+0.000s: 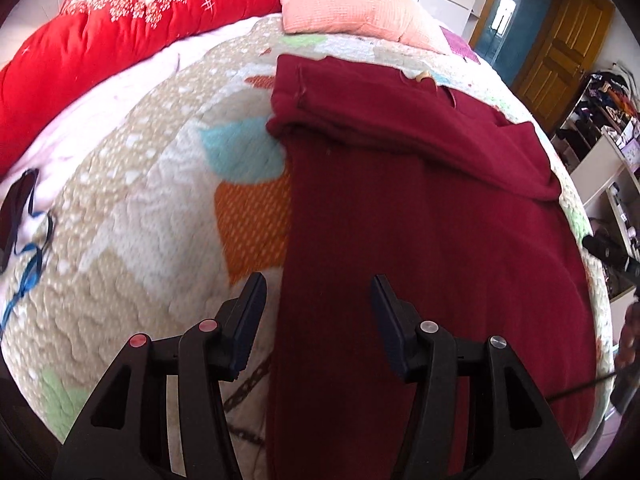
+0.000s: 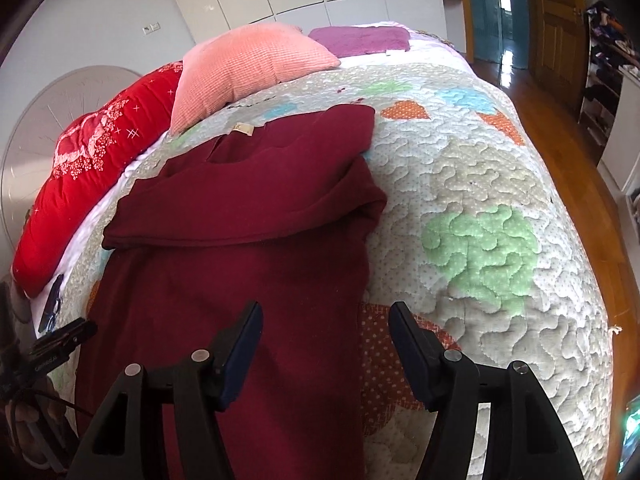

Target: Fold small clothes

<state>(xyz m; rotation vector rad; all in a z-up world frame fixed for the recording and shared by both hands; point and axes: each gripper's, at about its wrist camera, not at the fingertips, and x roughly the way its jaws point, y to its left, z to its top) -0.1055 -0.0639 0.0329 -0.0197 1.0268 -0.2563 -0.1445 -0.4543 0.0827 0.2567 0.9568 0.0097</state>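
A dark red garment [image 1: 420, 240] lies flat on the patchwork quilt [image 1: 140, 248], with its sleeves folded across the upper part. My left gripper [image 1: 318, 292] is open, straddling the garment's left edge near the hem. In the right wrist view the garment [image 2: 240, 248] lies lengthwise and my right gripper [image 2: 326, 320] is open, straddling its right edge near the hem. A small tan label [image 2: 244, 131] shows at the collar. The left gripper also shows at the left edge of the right wrist view [image 2: 60, 340].
A red comforter [image 2: 88, 168], a pink pillow [image 2: 248, 68] and a purple towel [image 2: 360, 40] lie at the head of the quilt [image 2: 480, 220]. A dark strap with blue cord [image 1: 24, 220] lies at the left. Wooden floor [image 2: 568, 152], doors and shelves are to the right.
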